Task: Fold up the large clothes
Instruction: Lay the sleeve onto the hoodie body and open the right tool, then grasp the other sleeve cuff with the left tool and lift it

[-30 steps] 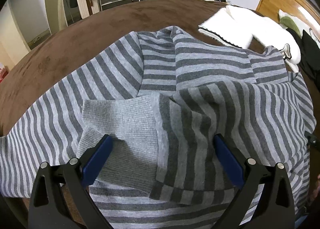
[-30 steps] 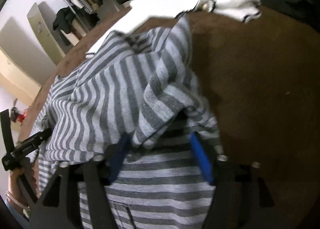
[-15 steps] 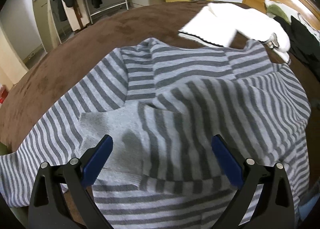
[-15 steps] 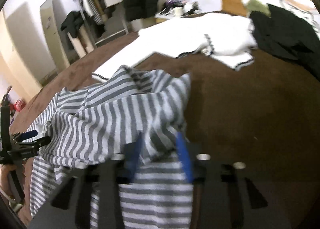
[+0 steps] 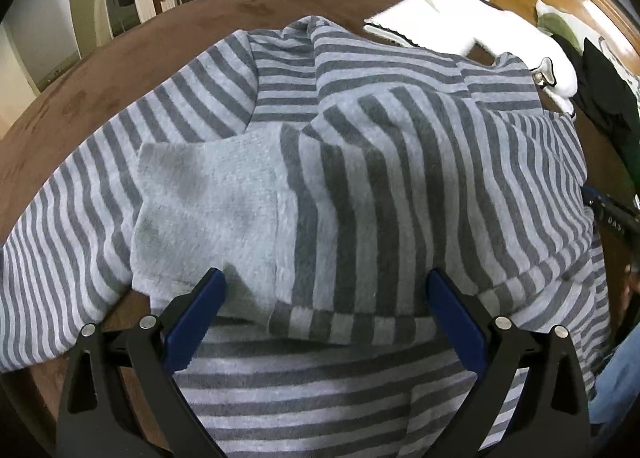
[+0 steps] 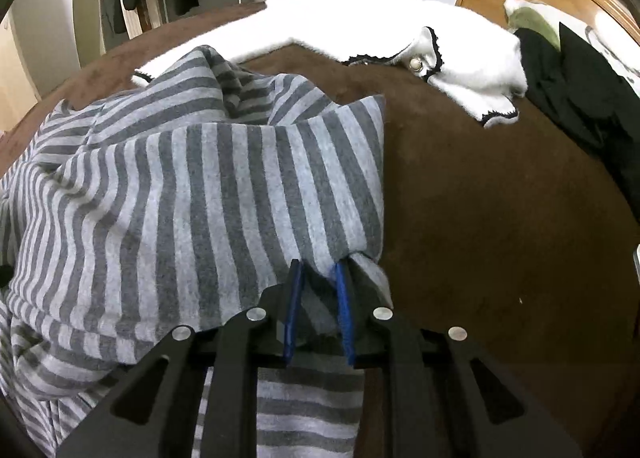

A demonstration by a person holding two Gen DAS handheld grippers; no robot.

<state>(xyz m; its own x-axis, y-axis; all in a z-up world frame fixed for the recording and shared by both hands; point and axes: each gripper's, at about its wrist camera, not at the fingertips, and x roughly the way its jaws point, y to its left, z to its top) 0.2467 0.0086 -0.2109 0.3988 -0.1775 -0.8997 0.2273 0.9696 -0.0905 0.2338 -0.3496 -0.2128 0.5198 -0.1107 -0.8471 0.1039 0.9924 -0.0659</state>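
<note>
Now | brown bed (image 6: pixel 480 186) | right gripper (image 6: pixel 318 272) grips striped sweater (image 6: pixel 200 186) | left gripper (image 5: pixel 326 282) wide

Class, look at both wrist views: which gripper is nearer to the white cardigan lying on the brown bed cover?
Right. The right gripper, pinching the striped sweater, is on the cardigan's side; the left gripper stands open at the sweater's far side.

Left claw (image 5: pixel 324 290) spread wide, angled downward, right claw (image 6: pixel 318 274) nearly closed, pinching fabric
</note>
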